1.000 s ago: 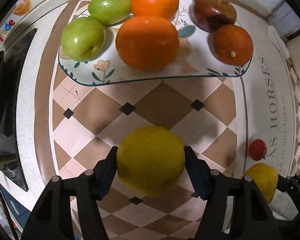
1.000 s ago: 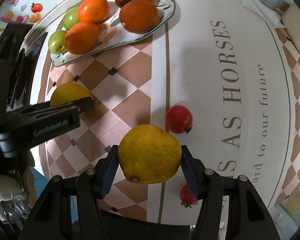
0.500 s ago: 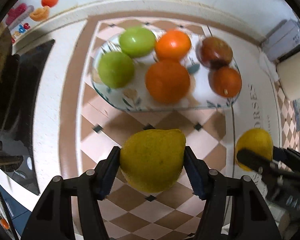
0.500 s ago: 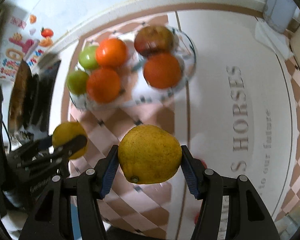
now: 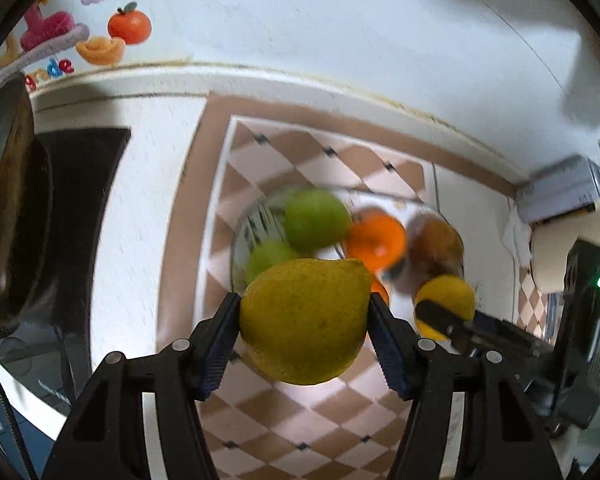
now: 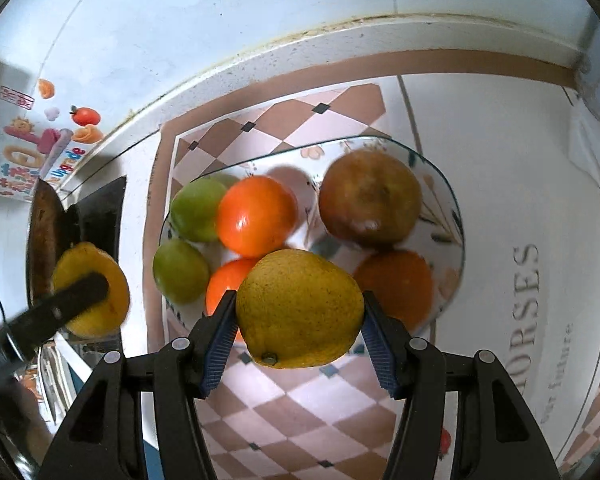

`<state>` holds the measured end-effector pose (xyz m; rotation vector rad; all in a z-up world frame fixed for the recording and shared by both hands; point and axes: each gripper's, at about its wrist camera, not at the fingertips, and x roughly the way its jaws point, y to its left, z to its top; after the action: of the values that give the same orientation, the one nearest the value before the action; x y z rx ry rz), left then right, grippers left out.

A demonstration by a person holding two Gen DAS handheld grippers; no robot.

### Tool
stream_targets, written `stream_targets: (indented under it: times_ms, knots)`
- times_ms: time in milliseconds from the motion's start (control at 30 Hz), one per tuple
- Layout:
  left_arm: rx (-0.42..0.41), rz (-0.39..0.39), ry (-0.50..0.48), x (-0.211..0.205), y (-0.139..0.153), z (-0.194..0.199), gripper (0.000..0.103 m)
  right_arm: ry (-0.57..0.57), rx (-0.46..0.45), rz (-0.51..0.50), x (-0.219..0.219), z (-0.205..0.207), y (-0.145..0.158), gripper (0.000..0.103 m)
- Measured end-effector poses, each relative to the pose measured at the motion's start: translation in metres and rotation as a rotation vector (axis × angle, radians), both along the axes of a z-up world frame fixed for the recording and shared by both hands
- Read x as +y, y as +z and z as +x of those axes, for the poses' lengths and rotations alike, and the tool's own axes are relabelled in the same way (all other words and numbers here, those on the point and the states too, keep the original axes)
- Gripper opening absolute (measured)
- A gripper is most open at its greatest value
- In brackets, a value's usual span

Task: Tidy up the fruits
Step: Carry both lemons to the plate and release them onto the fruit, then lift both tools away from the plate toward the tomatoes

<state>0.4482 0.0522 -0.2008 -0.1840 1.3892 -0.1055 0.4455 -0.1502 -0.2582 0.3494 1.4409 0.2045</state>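
My left gripper (image 5: 303, 322) is shut on a yellow-green lemon (image 5: 305, 320) and holds it high above the checked mat. My right gripper (image 6: 298, 312) is shut on a second yellow lemon (image 6: 298, 307), held over the near edge of the glass fruit plate (image 6: 454, 216). The plate holds two green apples (image 6: 196, 208), oranges (image 6: 256, 214) and a brownish-red apple (image 6: 370, 196). In the left wrist view the plate (image 5: 240, 240) is blurred, with the right gripper's lemon (image 5: 446, 300) in front of it. The left gripper's lemon (image 6: 90, 288) shows at the left of the right wrist view.
A dark pan (image 6: 44, 236) stands on the black hob (image 6: 100, 208) at the left. The wall with fruit stickers (image 5: 112, 36) runs behind the counter. A small red fruit (image 6: 444, 438) lies on the mat by the "HORSES" lettering (image 6: 530, 304). A white box (image 5: 556, 192) sits at the right.
Both grippers have risen with their lemons and tilted up toward the wall. The right gripper has moved from beside the small red fruits to over the plate's near edge.
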Motion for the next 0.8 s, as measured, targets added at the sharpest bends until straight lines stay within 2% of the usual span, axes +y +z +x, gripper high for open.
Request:
stream_targets:
  times_ms: [133,233,300,333,367,433,500,533,633,700,800]
  knots:
    - [0.048,-0.013,-0.001,0.001,-0.015,0.022,0.06,0.013,0.01,-0.021,0.014,0.007,-0.011,0.062]
    - [0.1,-0.053,-0.01,-0.007,-0.03,0.034,0.06,0.014,0.015,-0.019,0.019,0.01,-0.016,0.063]
    - [0.133,-0.053,-0.032,-0.016,-0.039,0.039,0.06,0.01,0.023,-0.013,0.018,0.011,-0.018,0.064]
    - [0.158,-0.048,-0.043,-0.02,-0.044,0.041,0.06,0.007,0.027,-0.006,0.017,0.013,-0.018,0.066]
    - [0.183,-0.047,-0.043,-0.022,-0.048,0.042,0.06,0.003,0.023,-0.003,0.017,0.014,-0.016,0.073]
    - [0.202,-0.078,-0.036,-0.021,-0.053,0.043,0.061,0.0,0.009,-0.01,0.016,0.014,-0.01,0.082]
    - [0.187,-0.094,-0.027,-0.02,-0.049,0.045,0.076,-0.002,-0.002,-0.034,0.014,0.013,-0.003,0.093]
    - [0.176,-0.096,-0.027,-0.019,-0.045,0.045,0.087,-0.004,-0.005,-0.046,0.012,0.012,0.0,0.093]
    - [0.157,-0.111,-0.016,-0.015,-0.033,0.047,0.089,-0.014,0.006,-0.06,0.004,0.009,0.003,0.093]
    - [0.122,-0.074,-0.016,-0.013,-0.023,0.045,0.089,-0.018,-0.003,-0.087,-0.003,0.006,0.006,0.094]
    - [0.049,0.028,-0.007,-0.008,-0.008,0.034,0.089,-0.022,-0.026,-0.142,-0.011,-0.004,0.014,0.096]
